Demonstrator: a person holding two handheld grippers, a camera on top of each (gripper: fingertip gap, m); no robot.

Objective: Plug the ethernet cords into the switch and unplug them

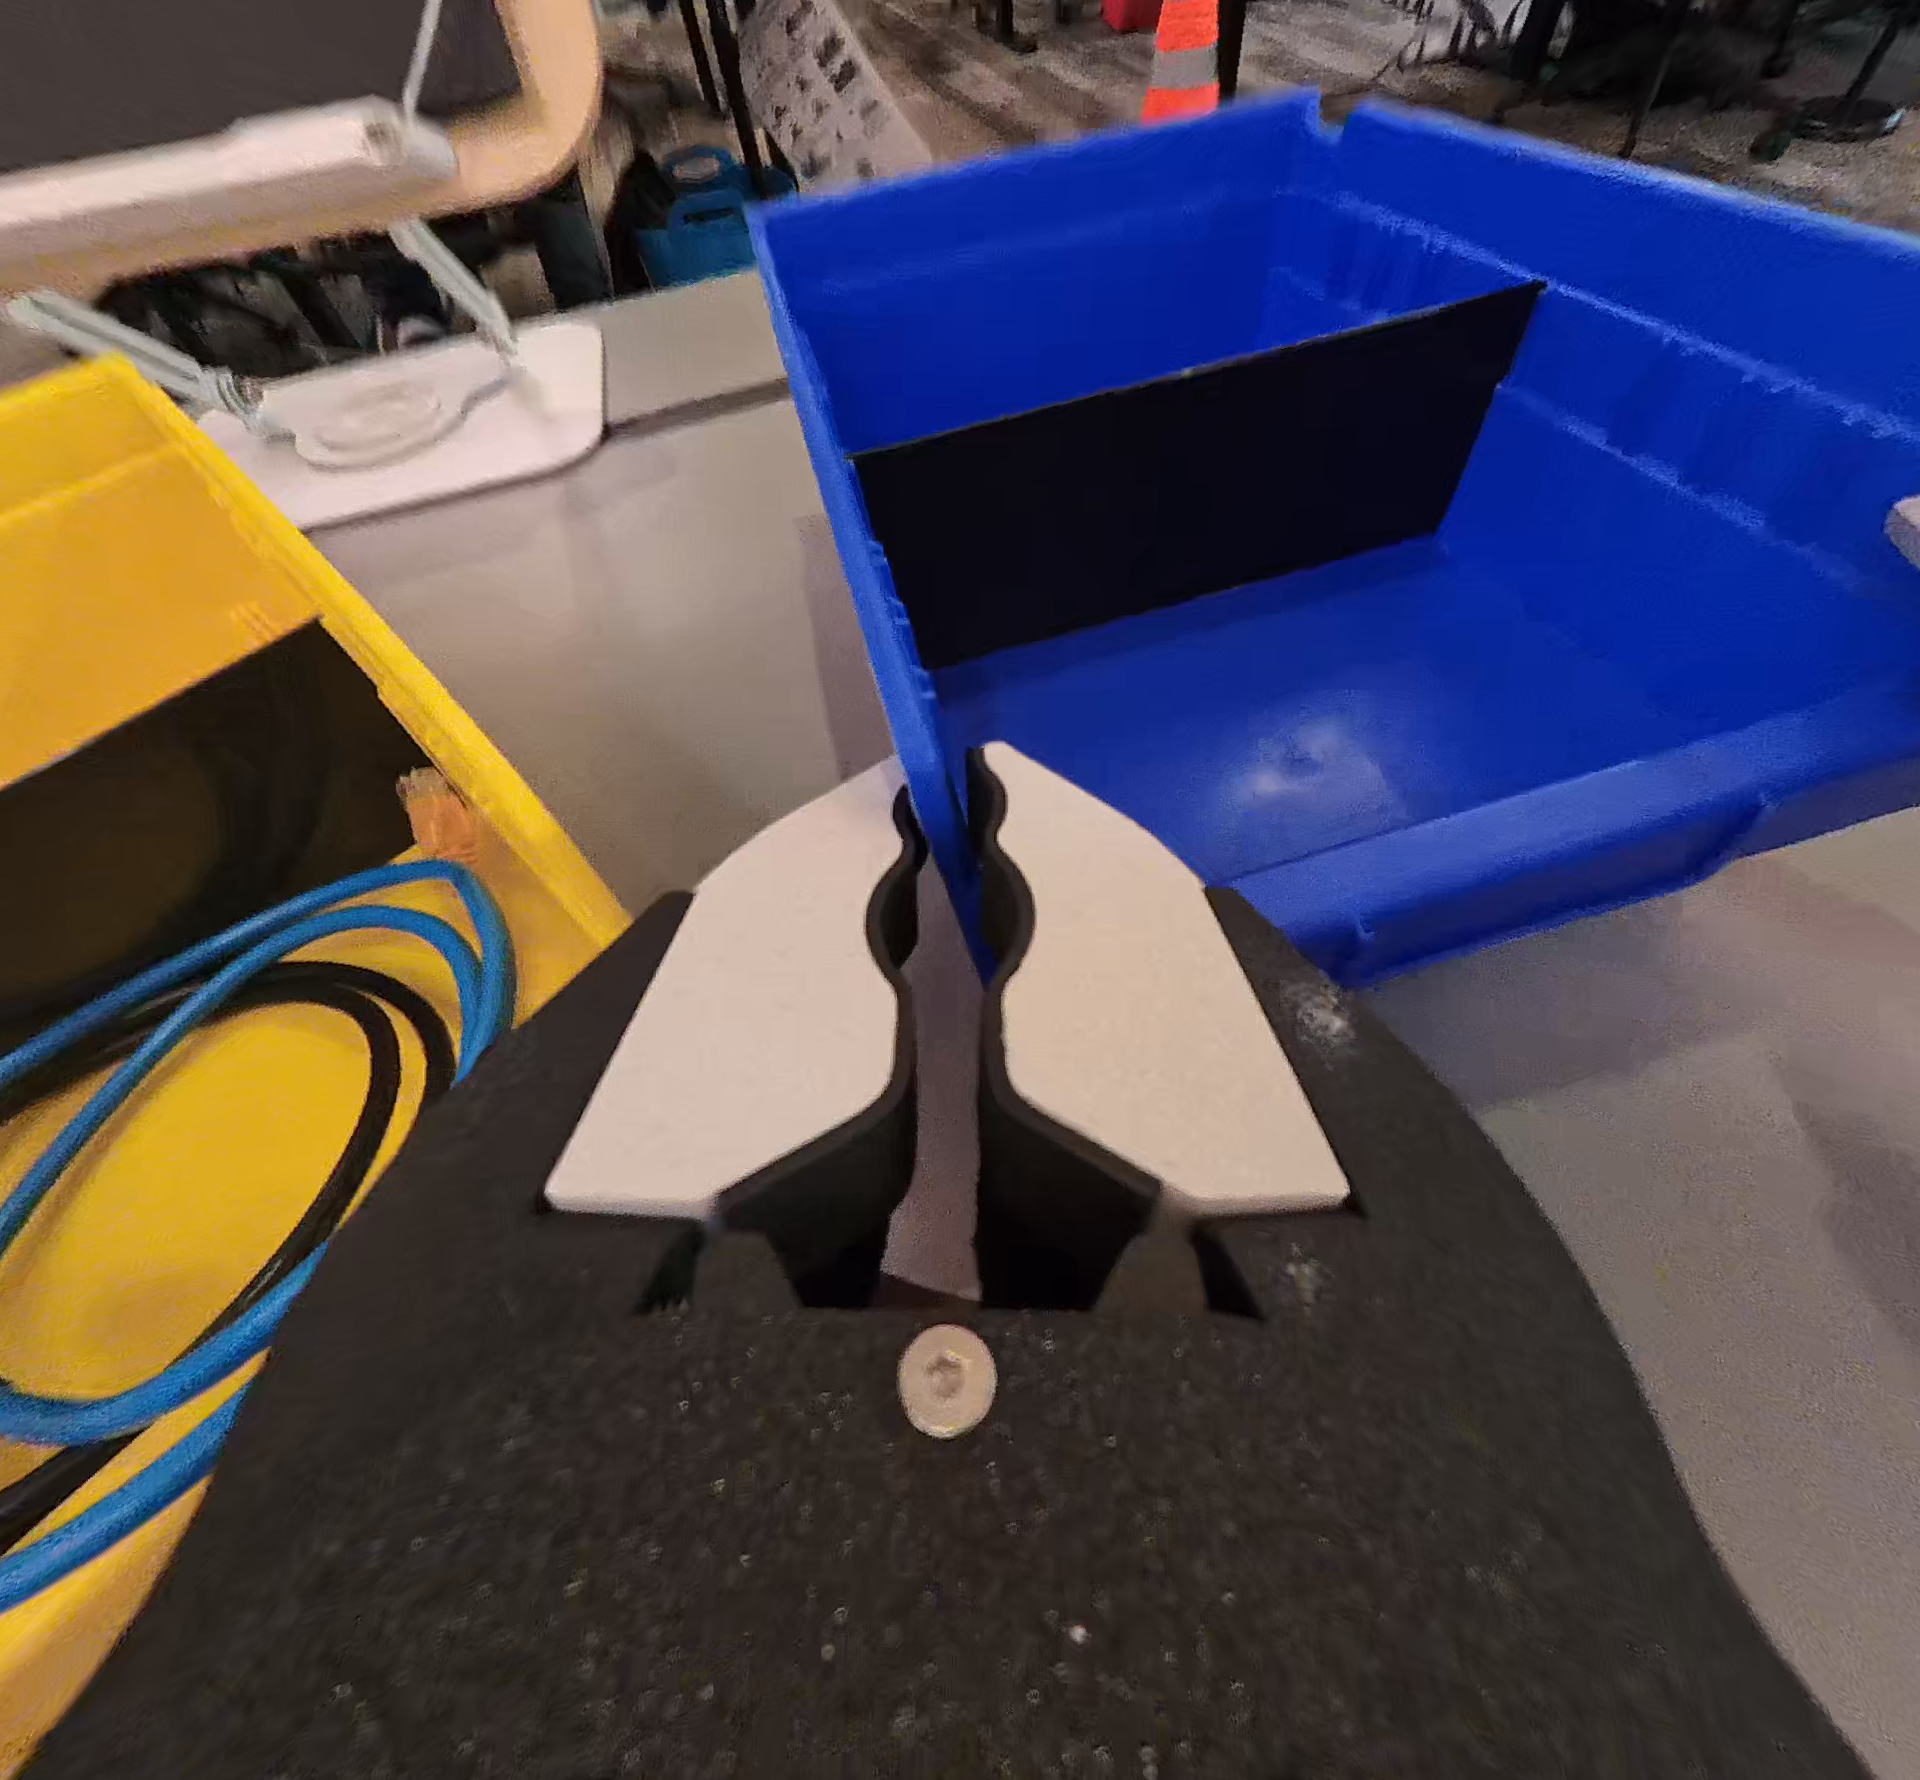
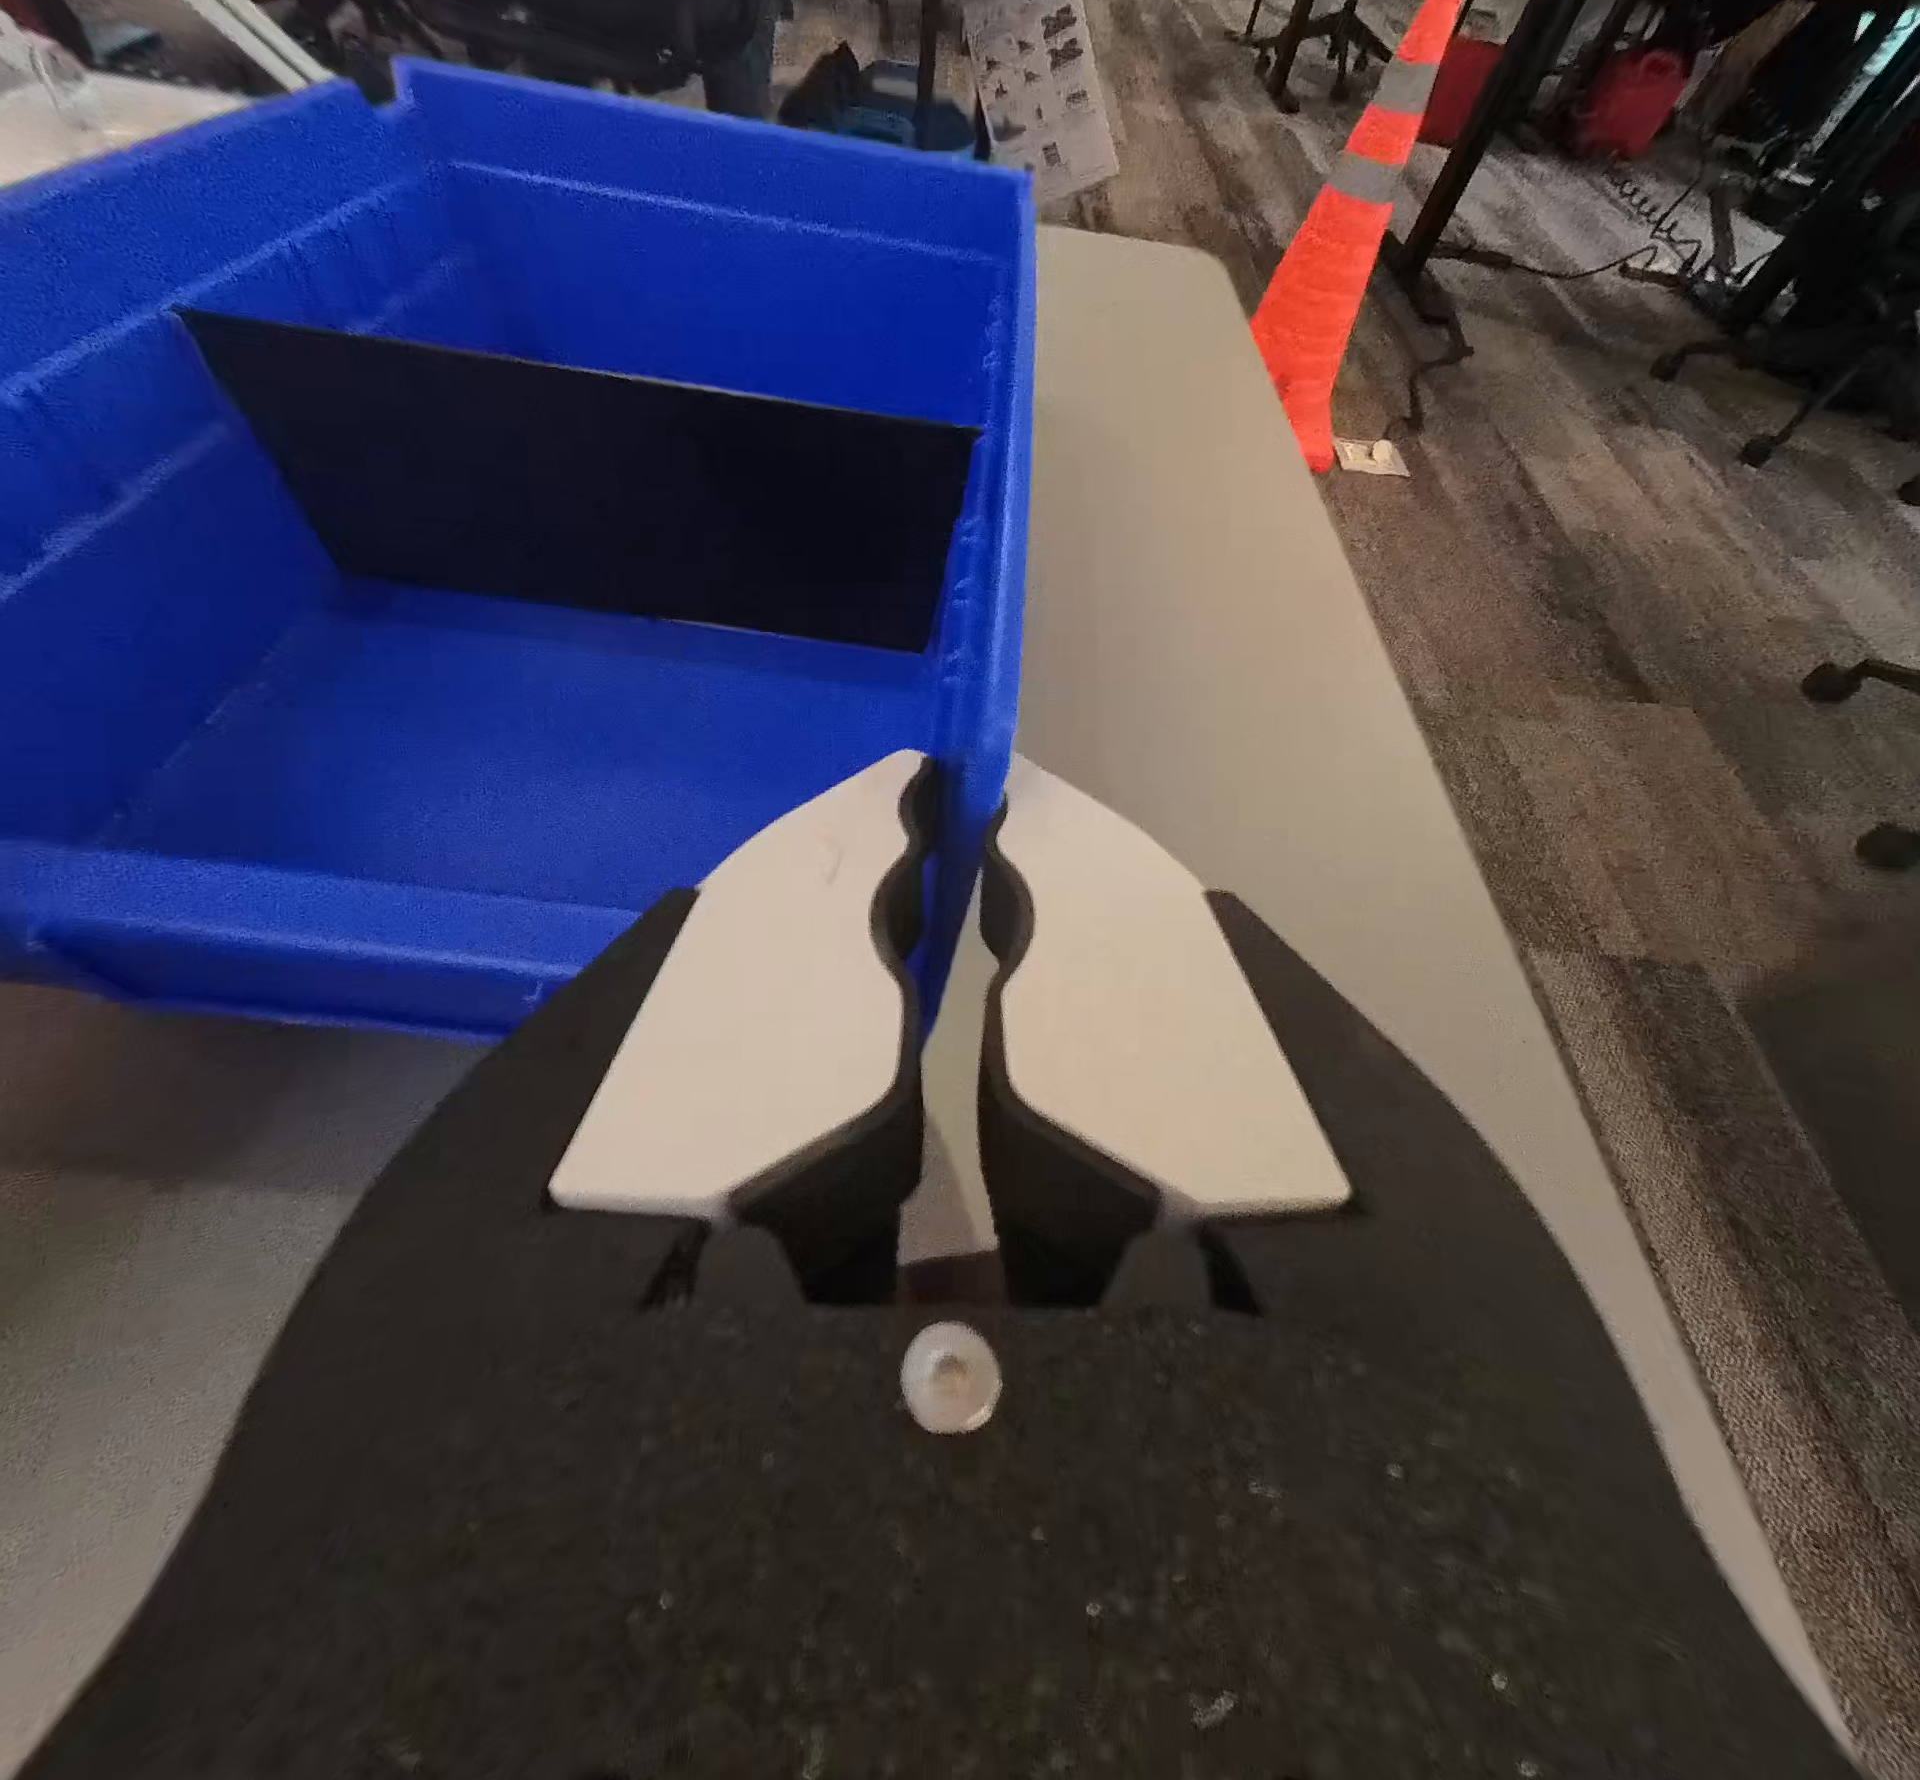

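A: Two bins on the table (image 1: 675, 608). Taking the blue bin (image 1: 1455, 691) as landmark: left of it, apart, a yellow bin (image 1: 156, 535) holding a coiled blue cord (image 1: 343, 909) and a black cord (image 1: 374, 1034). An orange plug tip (image 1: 442, 811) shows at that bin's wall.

B: Switch?

A: Not in either view. Blue bin looks empty, one black divider (image 1: 1195, 483) across it.

B: Claws?

A: Left gripper (image 1: 943, 795) pinches the blue bin's left wall near the front corner. Right gripper (image 2: 961, 795) pinches its right wall, same way. Both clenched on thin plastic, tips only.

B: Right of the bin?

A: Bare table, its edge close by, then floor and an orange cone (image 2: 1351, 203).

B: Risks?

A: Shallow grips; the wall may slip out if the bin is lifted or tilted. Uneven pull between hands could twist it. A push rightward could send it off the edge. Cords not yet touched, so plugging seems unstarted.
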